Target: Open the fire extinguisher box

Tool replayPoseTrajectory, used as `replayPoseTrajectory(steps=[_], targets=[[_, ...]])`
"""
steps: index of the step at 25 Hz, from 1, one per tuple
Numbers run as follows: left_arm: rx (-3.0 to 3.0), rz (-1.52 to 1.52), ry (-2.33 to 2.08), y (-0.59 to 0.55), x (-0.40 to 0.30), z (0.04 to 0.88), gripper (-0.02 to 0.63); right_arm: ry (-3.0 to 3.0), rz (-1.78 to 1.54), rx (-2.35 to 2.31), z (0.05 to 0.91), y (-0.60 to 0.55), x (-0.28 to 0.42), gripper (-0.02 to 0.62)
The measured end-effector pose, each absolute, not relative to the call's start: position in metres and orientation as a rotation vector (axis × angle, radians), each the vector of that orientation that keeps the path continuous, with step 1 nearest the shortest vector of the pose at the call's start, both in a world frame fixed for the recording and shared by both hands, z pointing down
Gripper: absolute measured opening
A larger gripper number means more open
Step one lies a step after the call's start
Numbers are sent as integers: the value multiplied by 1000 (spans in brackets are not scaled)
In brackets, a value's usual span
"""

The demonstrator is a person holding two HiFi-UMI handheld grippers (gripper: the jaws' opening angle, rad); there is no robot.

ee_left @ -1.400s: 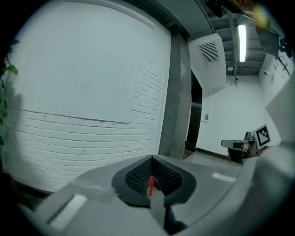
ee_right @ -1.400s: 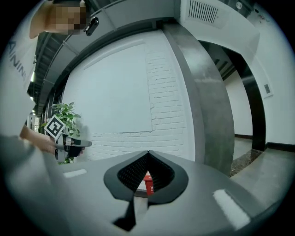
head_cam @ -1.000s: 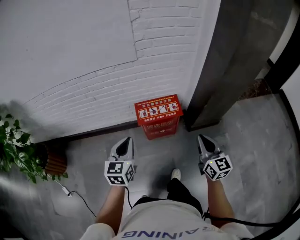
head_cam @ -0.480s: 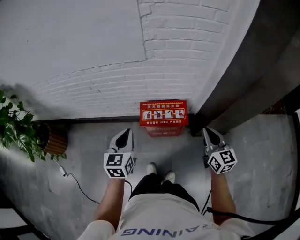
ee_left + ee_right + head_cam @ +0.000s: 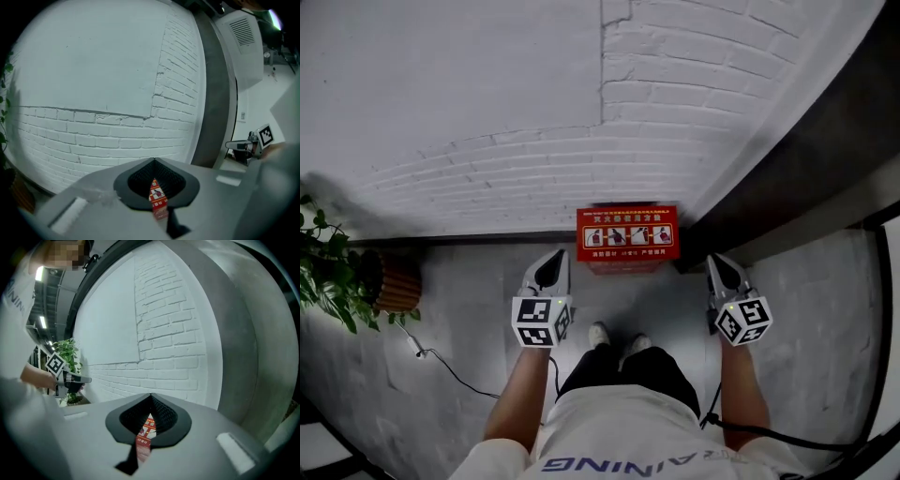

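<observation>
A potted plant stands far to the left of the red fire extinguisher box, which sits closed on the grey floor against the foot of a white brick wall. The left gripper hovers just short of the box's left corner, jaws pressed together at the tips, pinching nothing. The person's shoes stand in front of the box. The right gripper hangs off the box's right side, its jaws likewise closed and empty. A dark pillar rises immediately right of the box.
</observation>
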State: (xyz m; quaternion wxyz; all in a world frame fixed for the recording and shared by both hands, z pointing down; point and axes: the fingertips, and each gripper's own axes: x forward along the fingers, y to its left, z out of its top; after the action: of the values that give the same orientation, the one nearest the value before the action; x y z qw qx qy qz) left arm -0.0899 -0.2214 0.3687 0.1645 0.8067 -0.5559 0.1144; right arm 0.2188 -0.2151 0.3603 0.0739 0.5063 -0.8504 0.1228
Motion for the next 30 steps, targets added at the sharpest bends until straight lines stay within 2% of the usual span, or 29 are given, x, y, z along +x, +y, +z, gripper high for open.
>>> replayPoseTrajectory(steps=[6,16,30], targets=[[2242,397,-1579,-228,-93,417,3,-2510,444,1459,406,-230,215,2],[2128,502,-1602,-242,-57,552,3,-2492,560,1316,536,-260,225,3],[2124,481,-1601,-229,-36,688,3,-2509,626,1202,690,-245,210,2]])
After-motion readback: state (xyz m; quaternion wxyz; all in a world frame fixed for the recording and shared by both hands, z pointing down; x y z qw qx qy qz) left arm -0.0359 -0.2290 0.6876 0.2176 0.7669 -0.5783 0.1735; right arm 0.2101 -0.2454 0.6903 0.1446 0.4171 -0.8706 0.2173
